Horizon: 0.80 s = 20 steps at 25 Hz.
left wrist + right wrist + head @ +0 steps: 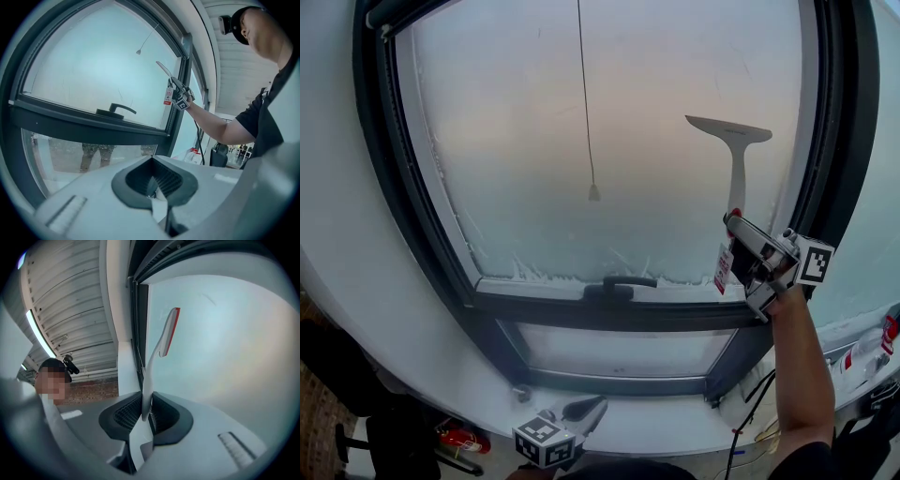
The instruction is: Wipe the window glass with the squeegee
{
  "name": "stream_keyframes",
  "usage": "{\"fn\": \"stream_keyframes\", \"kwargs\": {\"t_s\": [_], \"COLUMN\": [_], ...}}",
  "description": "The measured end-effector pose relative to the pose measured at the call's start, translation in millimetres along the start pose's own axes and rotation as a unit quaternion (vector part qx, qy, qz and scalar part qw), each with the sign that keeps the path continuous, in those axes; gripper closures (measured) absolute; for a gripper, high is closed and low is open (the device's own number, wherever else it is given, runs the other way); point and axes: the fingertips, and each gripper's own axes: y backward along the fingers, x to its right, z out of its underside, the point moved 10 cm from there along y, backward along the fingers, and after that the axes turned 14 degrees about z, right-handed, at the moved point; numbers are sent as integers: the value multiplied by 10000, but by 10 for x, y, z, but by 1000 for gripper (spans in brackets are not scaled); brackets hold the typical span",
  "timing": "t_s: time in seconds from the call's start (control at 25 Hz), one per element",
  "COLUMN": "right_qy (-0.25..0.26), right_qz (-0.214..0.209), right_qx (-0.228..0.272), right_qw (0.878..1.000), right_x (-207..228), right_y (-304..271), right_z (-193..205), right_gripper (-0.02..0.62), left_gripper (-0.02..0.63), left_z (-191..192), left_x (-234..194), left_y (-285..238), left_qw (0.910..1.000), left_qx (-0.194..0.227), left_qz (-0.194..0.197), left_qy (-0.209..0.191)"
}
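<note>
1. The frosted window glass (609,141) fills most of the head view, set in a dark window frame (394,187).
2. A narrow lower pane (619,349) sits below the frame's crossbar, above a white sill (666,431).
3. The person's right forearm (797,366) reaches up from the lower right towards the glass.
4. The white squeegee (735,159) stands upright at the right side of the upper pane. Its blade (728,127) is on top and its handle points straight down into the claw beneath it. Whether the blade presses on the glass cannot be told.
5. The right claw (737,225) is clamped on the lower end of the squeegee handle. In the right gripper view the handle rises from between the pads (159,416).
6. The left claw (581,410) hangs low by the sill, well apart from the squeegee. Its jaws are together with nothing between them.
7. A plastic bottle (861,352) with a red cap lies at the right end of the sill. Its contents cannot be made out.
8. A dark window handle (619,284) lies level on the crossbar.
9. A thin pull cord (584,94) hangs down the glass to a small weight (593,193).
10. A red tag (724,267) dangles just left of the right claw.
</note>
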Motion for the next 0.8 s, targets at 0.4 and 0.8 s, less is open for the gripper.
{"fn": "stream_keyframes", "kwargs": {"t_s": [0.4,0.8], "right_qy": [59,-162], "right_qz": [-349,-286], "right_qx": [-160,-259], "right_qw": [9992,9991], "right_x": [72,158], "right_y": [-146,-91], "right_z": [-210,-139], "right_gripper": [509,509], "left_gripper": [606,606], "left_z": [18,6], "left_x": [-23,36], "left_y": [-115,-288], "left_qw": [9997,9995], "left_qx": [149,202], "left_qz": [-188,-225], "left_qy": [44,80]}}
